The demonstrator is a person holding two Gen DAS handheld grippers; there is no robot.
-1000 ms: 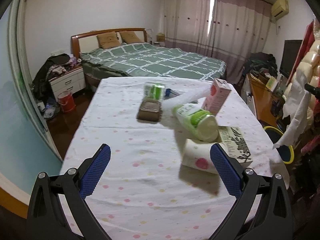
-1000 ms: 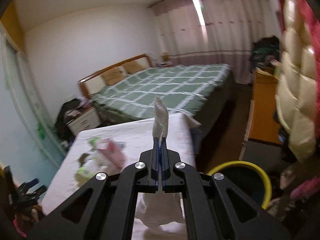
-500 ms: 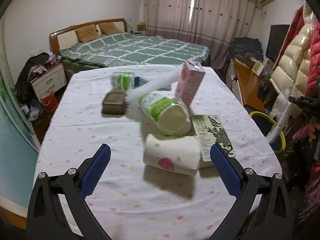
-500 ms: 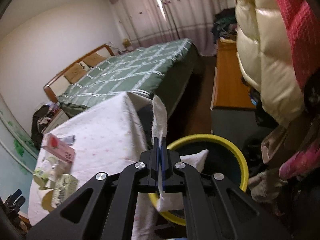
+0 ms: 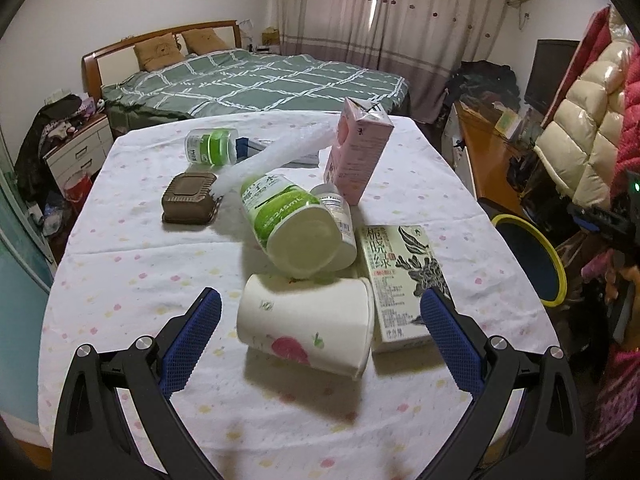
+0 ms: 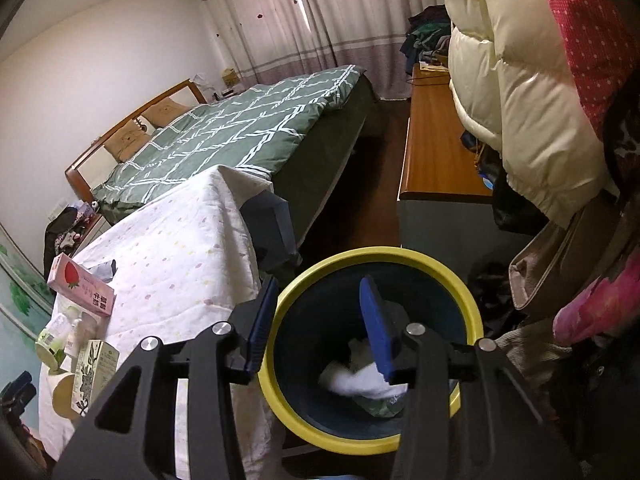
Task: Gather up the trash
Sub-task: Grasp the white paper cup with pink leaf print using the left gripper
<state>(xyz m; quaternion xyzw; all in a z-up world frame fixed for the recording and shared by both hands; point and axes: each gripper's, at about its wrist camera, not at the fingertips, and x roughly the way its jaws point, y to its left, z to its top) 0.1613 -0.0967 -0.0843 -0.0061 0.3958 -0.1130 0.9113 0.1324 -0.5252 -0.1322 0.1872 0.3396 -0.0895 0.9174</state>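
My left gripper (image 5: 320, 340) is open and empty, its fingers either side of a white paper cup (image 5: 306, 330) lying on its side on the table. Behind the cup lie a green-labelled bottle (image 5: 292, 220), a black-and-white carton (image 5: 404, 280), a pink milk carton (image 5: 358, 156), a brown tray (image 5: 190, 200) and a small green-capped jar (image 5: 210, 148). My right gripper (image 6: 320, 324) is open above the yellow-rimmed bin (image 6: 320, 276). A white tissue (image 6: 356, 380) lies inside the bin.
The table (image 5: 132, 264) has a white dotted cloth. The bin (image 5: 556, 264) stands on the floor off the table's right edge. A wooden desk (image 6: 436, 152) and hanging coats (image 6: 532, 92) are to the right. A green bed (image 5: 256, 80) lies behind.
My right gripper swung from the table to over the bin, opened and let go of the tissue, which now lies in the bin. My left gripper moved closer to the paper cup.
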